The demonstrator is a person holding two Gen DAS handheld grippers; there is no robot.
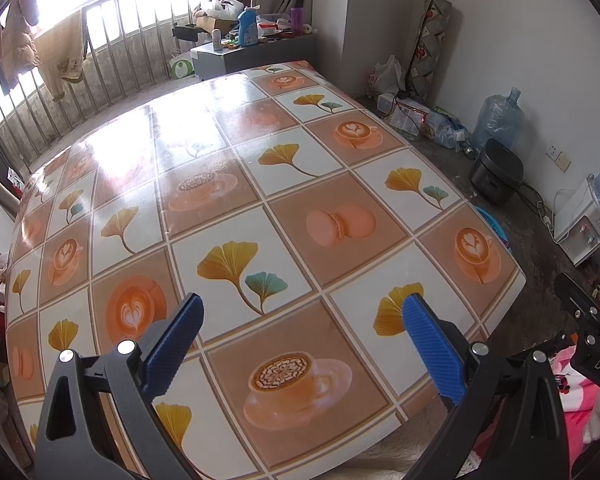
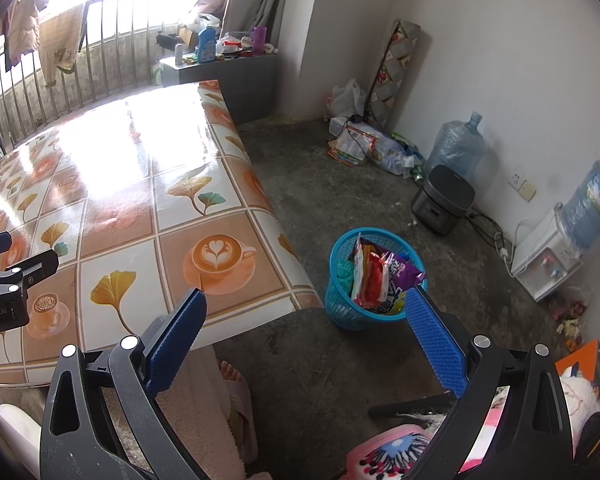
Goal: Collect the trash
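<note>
Left tongs (image 1: 300,320) spread wide, blue pads holding nothing, hovering above the glossy worktop (image 1: 228,184) printed with coffee cups and ginkgo leaves. Right tongs (image 2: 306,312) equally wide and bare, out past the worktop's edge over the grey concrete floor (image 2: 324,364). One round blue plastic mesh basket (image 2: 342,304) sits on the floor just ahead of the right tongs, stuffed with colourful snack wrappers (image 2: 376,276) (several; exact count unclear).
</note>
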